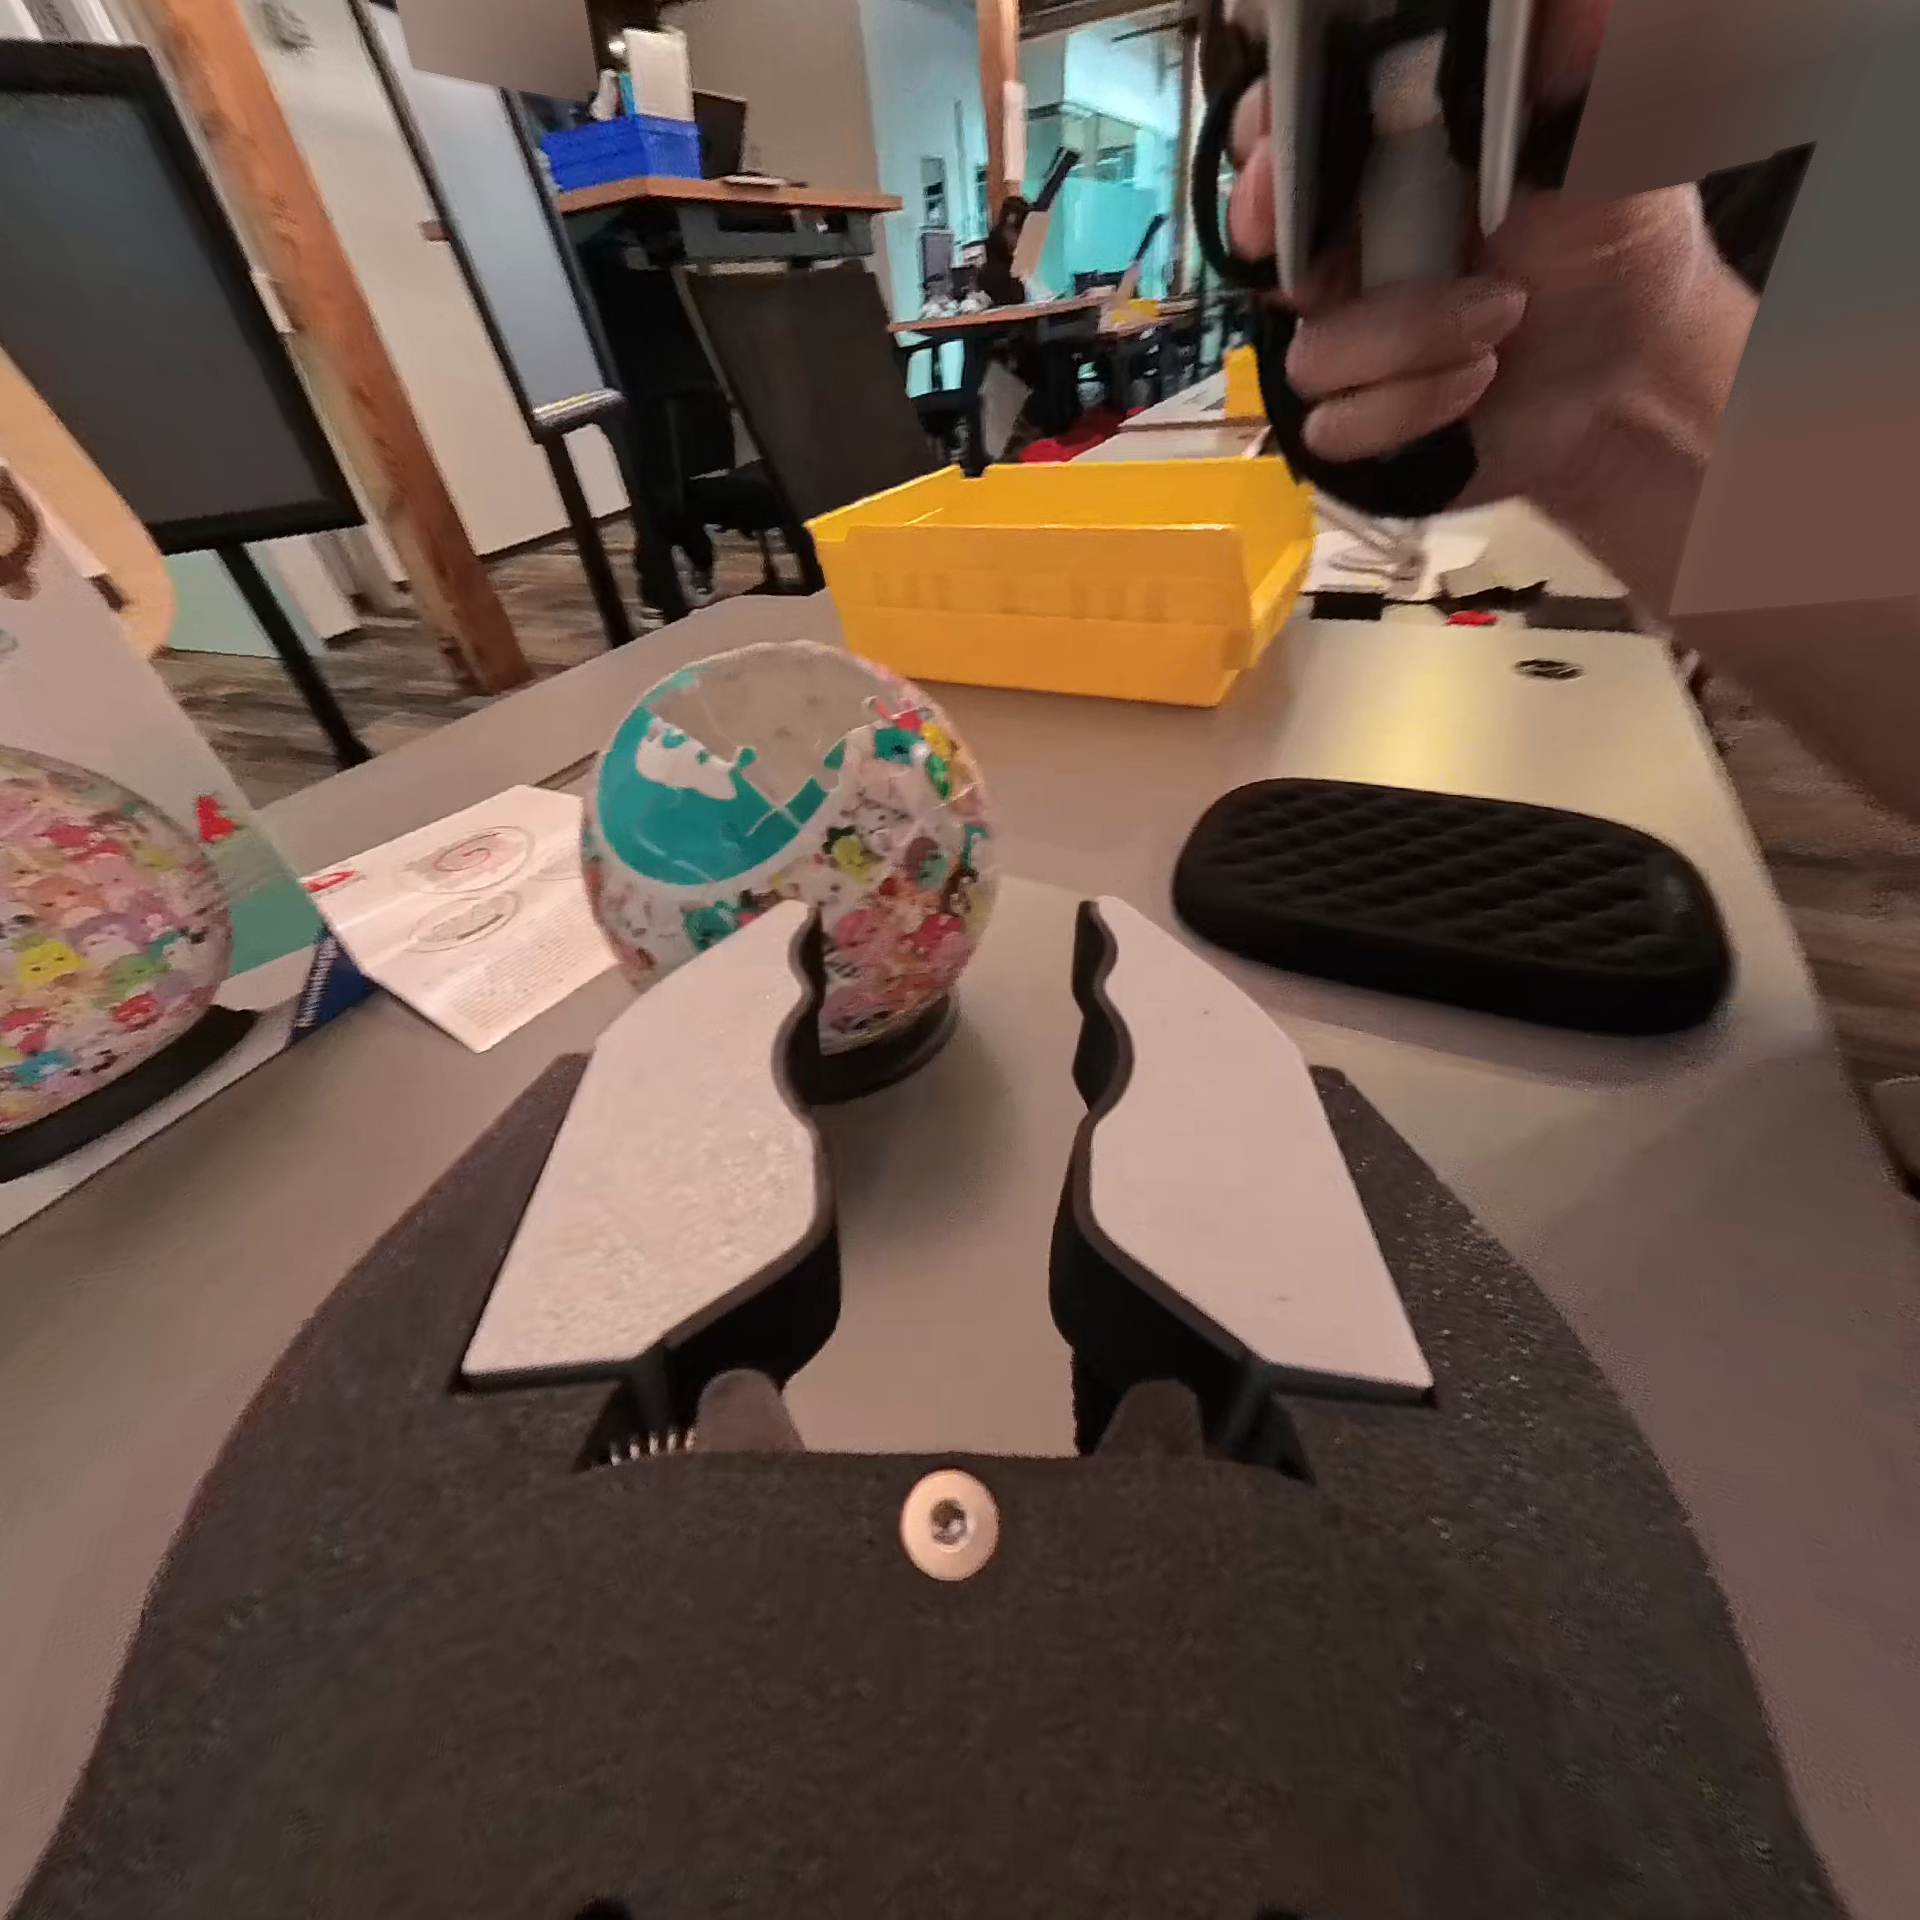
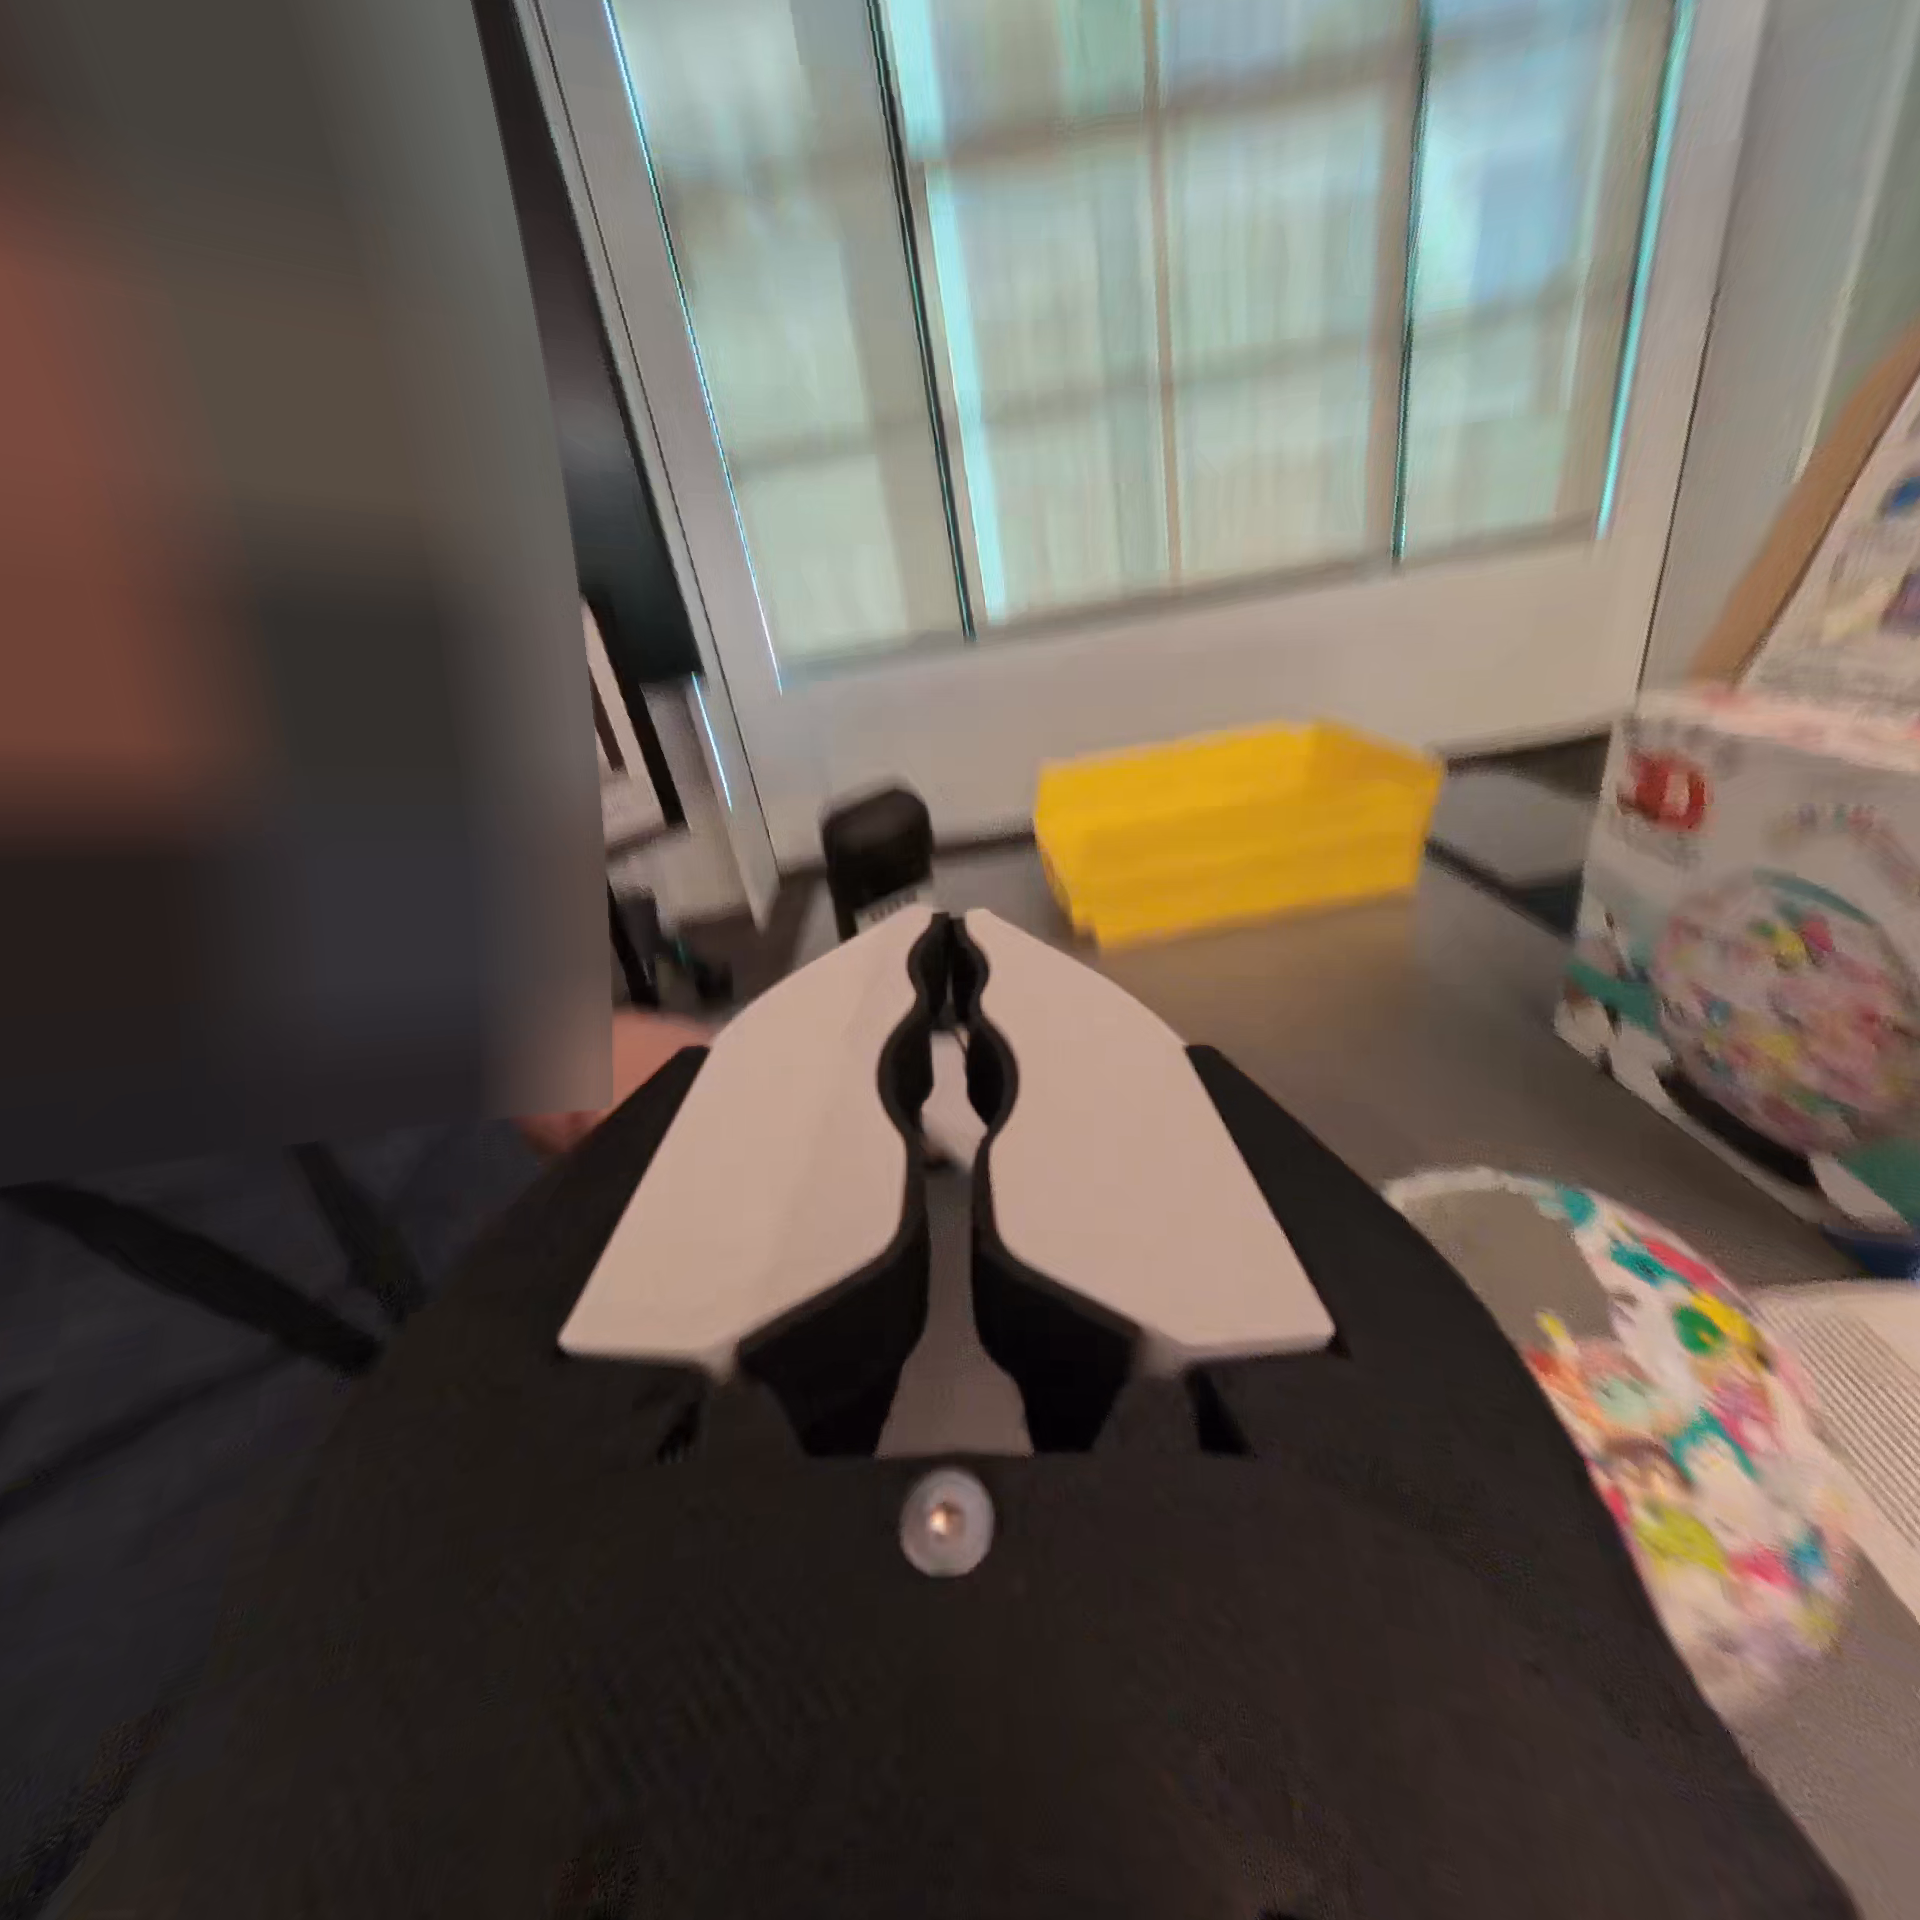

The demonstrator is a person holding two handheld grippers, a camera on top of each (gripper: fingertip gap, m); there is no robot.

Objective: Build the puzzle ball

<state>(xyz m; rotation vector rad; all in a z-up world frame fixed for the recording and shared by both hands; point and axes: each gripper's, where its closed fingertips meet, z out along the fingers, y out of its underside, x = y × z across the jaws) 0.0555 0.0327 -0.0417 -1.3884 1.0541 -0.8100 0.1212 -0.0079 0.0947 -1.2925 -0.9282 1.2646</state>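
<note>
The puzzle ball [image 1: 790, 831] stands on a black ring base on the grey table [image 1: 1455, 1195]. It is covered in colourful characters, and its top has an open hole that shows the teal and white inside. My left gripper [image 1: 945, 914] is open and empty just in front of the ball, with its left finger overlapping the ball's lower right. The ball also shows blurred at the lower right of the right wrist view [image 2: 1662, 1403]. My right gripper [image 2: 951, 925] is raised above the table, shut on a thin pale piece [image 2: 940, 1049] seen edge-on between its fingers. A hand holds its body in the left wrist view [image 1: 1382, 156].
A yellow bin [image 1: 1060, 592] sits behind the ball and also shows in the right wrist view [image 2: 1236, 831]. The puzzle box [image 1: 94, 935] stands at the left with a paper leaflet [image 1: 478, 904] beside it. A black ribbed pad [image 1: 1455, 904] lies at the right. Across from one pair of fingers to the other is roughly 15 centimeters.
</note>
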